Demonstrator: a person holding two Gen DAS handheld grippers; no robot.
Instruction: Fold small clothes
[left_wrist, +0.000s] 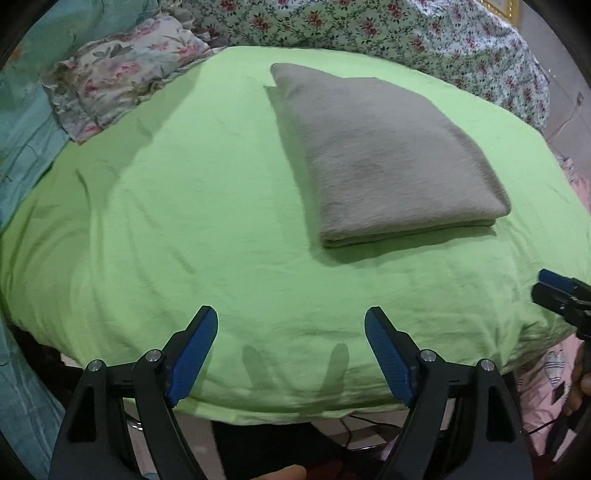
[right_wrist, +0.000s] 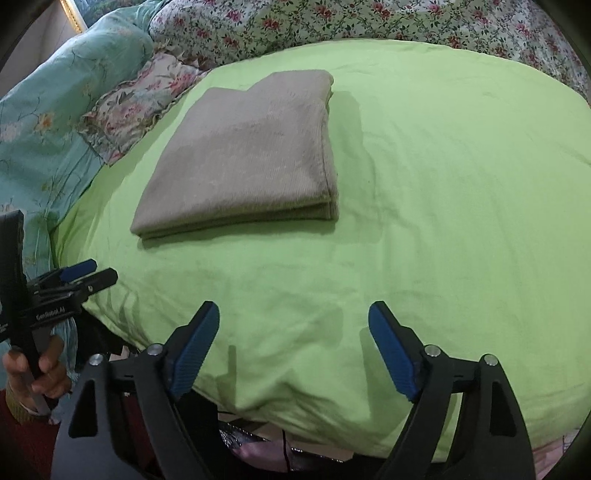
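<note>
A grey-beige garment (left_wrist: 380, 155) lies folded into a flat rectangle on the green sheet (left_wrist: 184, 221); it also shows in the right wrist view (right_wrist: 243, 158). My left gripper (left_wrist: 291, 317) is open and empty above the sheet's near edge, well short of the garment. My right gripper (right_wrist: 294, 312) is open and empty, also over the near edge. The right gripper shows at the right edge of the left wrist view (left_wrist: 546, 284), and the left gripper shows at the left of the right wrist view (right_wrist: 99, 271).
Floral pillows (left_wrist: 122, 81) and a floral quilt (right_wrist: 369, 18) lie along the far side. A teal quilt (right_wrist: 48, 110) lies at the left. The green sheet (right_wrist: 443, 184) drops off at the near edge, with cables below (right_wrist: 284, 450).
</note>
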